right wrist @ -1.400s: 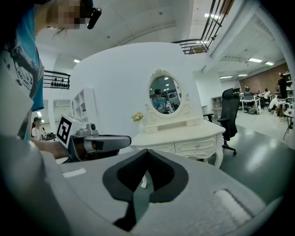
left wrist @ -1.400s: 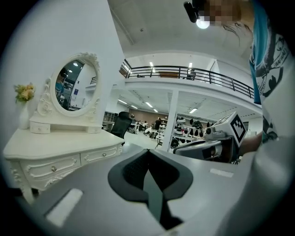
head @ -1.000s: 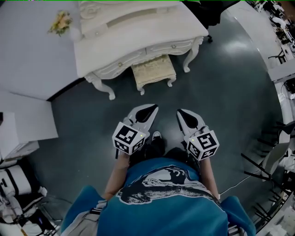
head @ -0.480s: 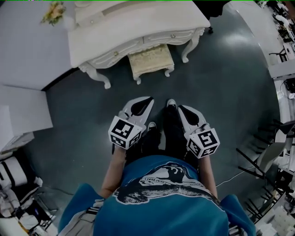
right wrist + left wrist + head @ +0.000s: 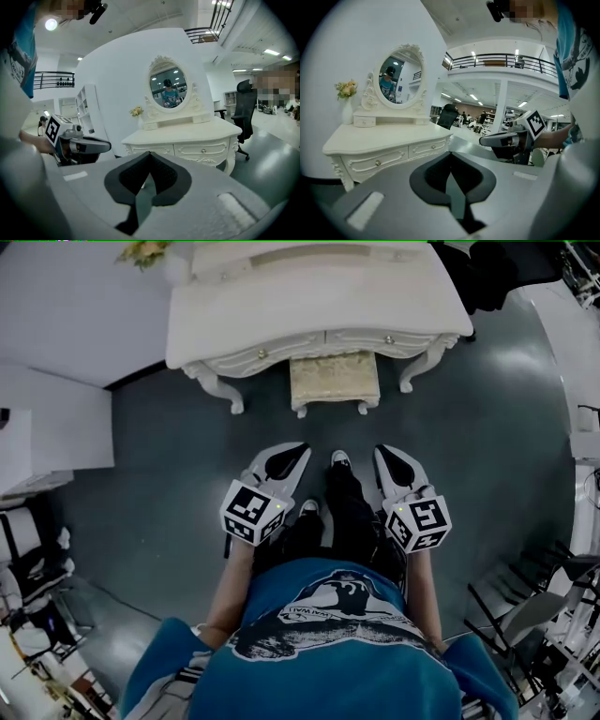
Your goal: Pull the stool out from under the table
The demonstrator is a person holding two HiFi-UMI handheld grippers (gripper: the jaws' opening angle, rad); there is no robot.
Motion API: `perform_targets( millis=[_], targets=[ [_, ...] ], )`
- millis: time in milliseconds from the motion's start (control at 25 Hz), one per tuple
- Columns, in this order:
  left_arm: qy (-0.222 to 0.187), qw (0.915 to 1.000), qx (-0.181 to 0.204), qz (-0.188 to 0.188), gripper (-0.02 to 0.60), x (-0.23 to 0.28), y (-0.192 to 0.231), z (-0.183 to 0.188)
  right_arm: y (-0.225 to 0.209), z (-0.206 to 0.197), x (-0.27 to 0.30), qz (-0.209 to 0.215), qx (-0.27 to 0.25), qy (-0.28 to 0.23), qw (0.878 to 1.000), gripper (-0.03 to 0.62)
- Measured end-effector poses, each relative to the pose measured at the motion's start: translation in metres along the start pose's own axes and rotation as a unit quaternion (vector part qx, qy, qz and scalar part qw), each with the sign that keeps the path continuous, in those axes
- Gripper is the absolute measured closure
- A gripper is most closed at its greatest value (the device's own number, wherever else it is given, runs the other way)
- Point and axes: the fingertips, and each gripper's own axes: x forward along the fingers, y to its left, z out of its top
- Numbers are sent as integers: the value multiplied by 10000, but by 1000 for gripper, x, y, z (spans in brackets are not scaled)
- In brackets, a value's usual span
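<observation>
Left gripper [image 5: 298, 450]: jaws closed, nothing between them. Its marker cube [image 5: 251, 512] bears a black-and-white square code (lettering on the shirt print [image 5: 328, 601] too small to read). Stool [image 5: 335, 381] tucked under the white table [image 5: 309, 306], front half showing, well apart from both grippers. Right gripper [image 5: 384, 452]: jaws closed, empty. Versus a second ago: table and stool now centred and square ahead, previously skewed left
</observation>
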Motion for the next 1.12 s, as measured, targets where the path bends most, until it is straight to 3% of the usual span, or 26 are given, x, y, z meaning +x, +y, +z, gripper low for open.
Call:
perform_targets(
  millis=[320,720,880,1040,1120],
  targets=[
    [328,9992,110,205,546,55,45,-3,-71,-7,73,358,-266,451,9980,592],
    [988,9943,-231,311,536,129,111,-91,-148,-96,160,475,26,1054,9933,592],
    [1399,9893,-200,368,492,153,143,-130,-178,-130,191,436,278,1177,9917,591],
    [1533,9858,-498,463,470,176,169,-163,-213,-160,214,320,446,1318,9898,585],
    [1544,9840,-719,516,452,187,181,-178,-231,-177,223,266,573,1419,9879,544]
  ],
)
